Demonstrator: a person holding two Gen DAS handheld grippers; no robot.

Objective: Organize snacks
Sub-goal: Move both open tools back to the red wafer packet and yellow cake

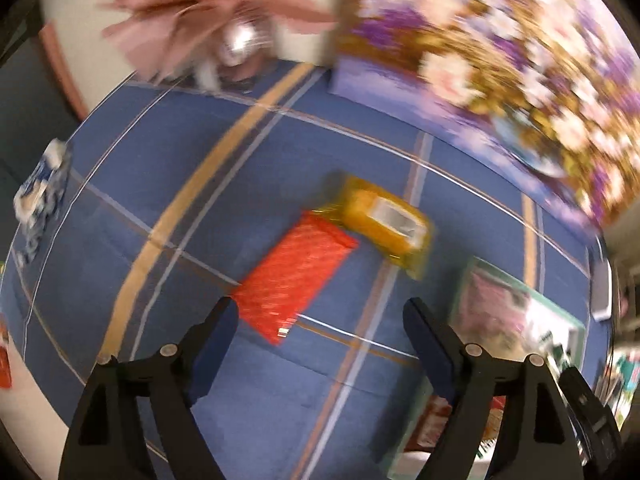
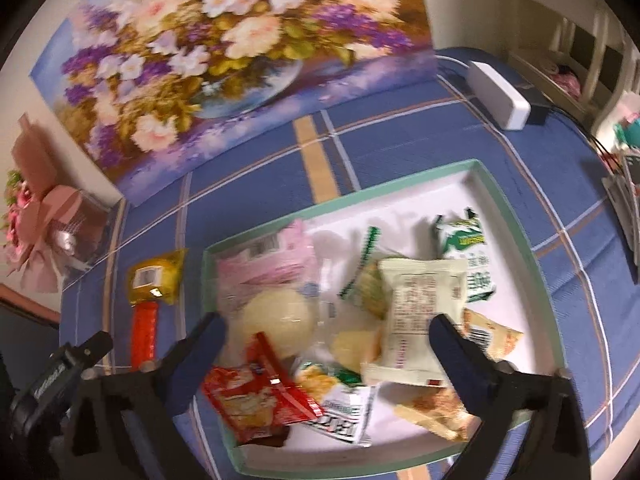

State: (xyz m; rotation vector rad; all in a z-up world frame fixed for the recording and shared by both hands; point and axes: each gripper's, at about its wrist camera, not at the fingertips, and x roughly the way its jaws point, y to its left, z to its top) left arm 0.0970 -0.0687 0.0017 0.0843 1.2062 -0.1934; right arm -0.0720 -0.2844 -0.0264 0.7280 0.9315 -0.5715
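Note:
A red snack packet (image 1: 294, 276) and a yellow snack packet (image 1: 386, 224) lie on the blue plaid tablecloth (image 1: 248, 400). My left gripper (image 1: 320, 312) is open and empty, just above and short of the red packet. The same two packets show in the right wrist view, red (image 2: 145, 330) and yellow (image 2: 154, 278), left of a green-rimmed white tray (image 2: 516, 216). The tray holds several snacks, among them a pink bun packet (image 2: 264, 276), a red packet (image 2: 260, 396) and a white packet (image 2: 420, 300). My right gripper (image 2: 328, 328) is open and empty over the tray.
A flower painting (image 2: 224, 52) leans on the wall behind the table. A pink bouquet (image 2: 44, 232) stands at the back left. A white box (image 2: 498, 94) lies at the back right. The tray's edge (image 1: 520, 304) sits right of my left gripper.

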